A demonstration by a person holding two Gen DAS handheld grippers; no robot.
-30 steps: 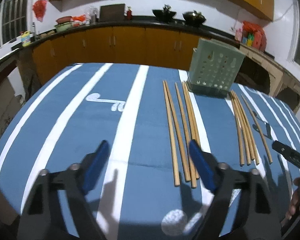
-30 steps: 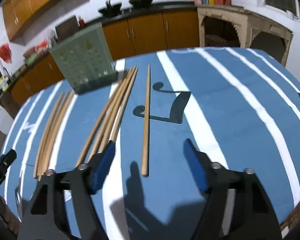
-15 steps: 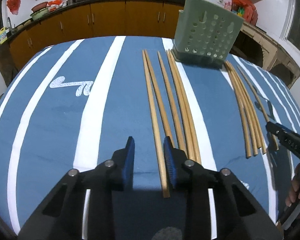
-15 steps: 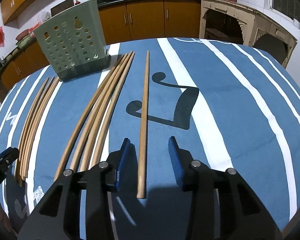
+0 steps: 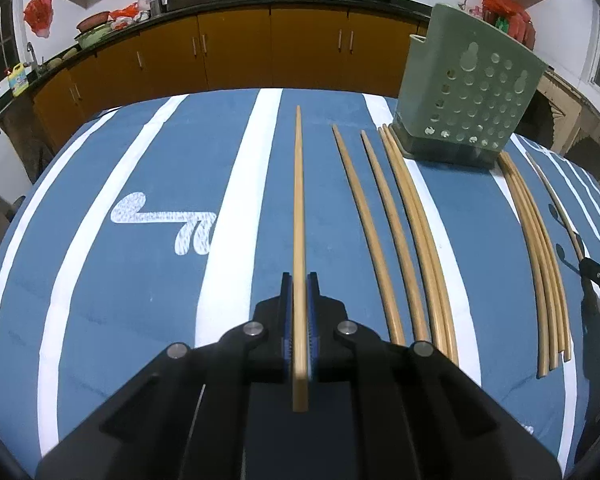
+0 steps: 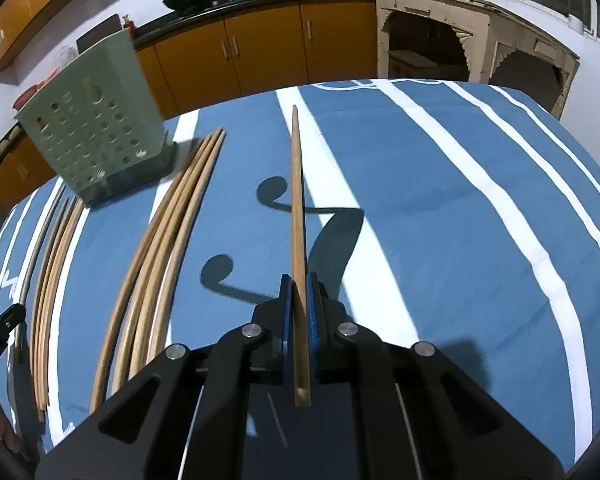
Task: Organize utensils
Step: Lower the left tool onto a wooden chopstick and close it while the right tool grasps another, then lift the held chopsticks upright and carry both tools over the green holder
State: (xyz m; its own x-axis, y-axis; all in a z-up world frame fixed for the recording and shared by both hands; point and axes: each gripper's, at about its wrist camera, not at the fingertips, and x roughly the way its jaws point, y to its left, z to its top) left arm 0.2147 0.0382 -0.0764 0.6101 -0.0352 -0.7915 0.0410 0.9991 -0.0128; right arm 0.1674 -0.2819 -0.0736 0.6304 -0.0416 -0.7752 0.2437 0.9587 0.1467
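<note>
My left gripper (image 5: 299,280) is shut on one wooden chopstick (image 5: 299,200) that points forward, lifted off the cloth. My right gripper (image 6: 299,280) is shut on another wooden chopstick (image 6: 297,200), also pointing forward and raised. A green perforated utensil holder (image 5: 468,92) stands at the far side of the table; it also shows in the right wrist view (image 6: 96,128). Several chopsticks (image 5: 404,232) lie in a row left of the holder, and another bunch (image 5: 540,248) lies to its right, seen too in the right wrist view (image 6: 164,240).
The table is covered by a blue cloth with white stripes (image 5: 228,216). Orange kitchen cabinets (image 5: 228,56) with pans on the counter run behind the table. A pale side cabinet (image 6: 480,40) stands at the right.
Both grippers went from wide open to shut, each closing on a chopstick and raising it off the cloth. The left one's chopstick left its row.
</note>
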